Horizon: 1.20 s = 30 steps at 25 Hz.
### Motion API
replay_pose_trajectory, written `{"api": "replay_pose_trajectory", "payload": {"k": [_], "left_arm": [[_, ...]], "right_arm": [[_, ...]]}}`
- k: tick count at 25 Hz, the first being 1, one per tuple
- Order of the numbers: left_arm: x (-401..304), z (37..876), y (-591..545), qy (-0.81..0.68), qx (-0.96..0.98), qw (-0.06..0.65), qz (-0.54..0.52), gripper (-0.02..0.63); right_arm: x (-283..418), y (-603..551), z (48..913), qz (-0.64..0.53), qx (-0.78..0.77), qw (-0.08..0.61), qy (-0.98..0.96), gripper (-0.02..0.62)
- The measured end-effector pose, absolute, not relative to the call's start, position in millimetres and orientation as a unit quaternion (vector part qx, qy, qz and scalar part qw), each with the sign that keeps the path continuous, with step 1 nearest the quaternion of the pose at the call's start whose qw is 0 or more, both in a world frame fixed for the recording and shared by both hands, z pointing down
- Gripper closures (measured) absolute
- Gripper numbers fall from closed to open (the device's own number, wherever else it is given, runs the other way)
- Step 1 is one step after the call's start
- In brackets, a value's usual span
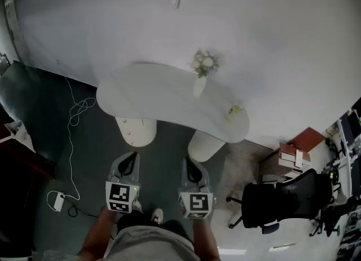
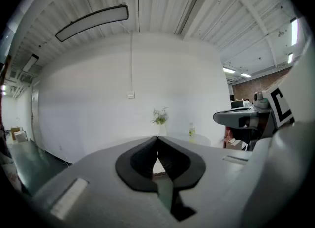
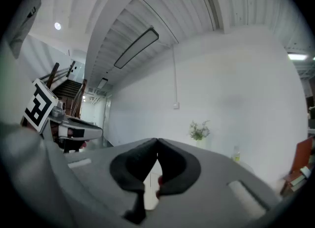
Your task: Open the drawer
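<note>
Down on the dark floor (image 1: 84, 158) at the far left, a white cable (image 1: 73, 113) loops toward a plug block (image 1: 58, 200). Next comes the left gripper (image 1: 131, 156), held near level; in its own view the jaws are clenched tip to tip with nothing between them (image 2: 157, 139). Ahead of it stands a curved white table (image 1: 152, 93) against the wall, resting on two round pedestals. The left pedestal (image 1: 136, 131) carries two small knobs on its face, the only sign of the drawer (image 1: 131, 133), which sits flush and closed, well apart from both tools. The right gripper (image 1: 190, 161) hangs beside the left one, facing the second pedestal (image 1: 206, 144), and its jaws are likewise pressed together and empty (image 3: 157, 141). On the tabletop stand a vase of flowers (image 1: 202, 71) and, nearer the right end, a small bottle (image 1: 234, 111). Farther right lie stacked books (image 1: 293, 155) and a black office chair (image 1: 276, 200).
</note>
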<state>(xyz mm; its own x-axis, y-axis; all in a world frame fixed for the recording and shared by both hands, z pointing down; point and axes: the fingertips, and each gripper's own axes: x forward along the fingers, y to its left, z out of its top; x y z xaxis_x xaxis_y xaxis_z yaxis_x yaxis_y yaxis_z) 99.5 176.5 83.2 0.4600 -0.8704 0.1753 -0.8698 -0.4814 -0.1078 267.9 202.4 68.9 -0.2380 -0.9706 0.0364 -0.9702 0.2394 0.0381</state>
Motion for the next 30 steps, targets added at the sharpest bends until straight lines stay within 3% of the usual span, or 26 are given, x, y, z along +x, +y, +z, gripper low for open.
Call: {"api": "replay_pose_trajectory", "payload": {"k": [14, 30], "left_arm": [[82.2, 81.7, 160.9, 0.532, -0.841, -0.004, -0.103, 0.600], [-17.9, 89.2, 133.9, 0.582, -0.806, -0.018, -0.102, 0.600]], "right_arm": [[251.5, 181.6, 69.3, -0.006, 0.598, 0.031, -0.801, 0.591], [150.9, 136.5, 73.8, -0.009, 0.550, 0.039, -0.834, 0.591]]}}
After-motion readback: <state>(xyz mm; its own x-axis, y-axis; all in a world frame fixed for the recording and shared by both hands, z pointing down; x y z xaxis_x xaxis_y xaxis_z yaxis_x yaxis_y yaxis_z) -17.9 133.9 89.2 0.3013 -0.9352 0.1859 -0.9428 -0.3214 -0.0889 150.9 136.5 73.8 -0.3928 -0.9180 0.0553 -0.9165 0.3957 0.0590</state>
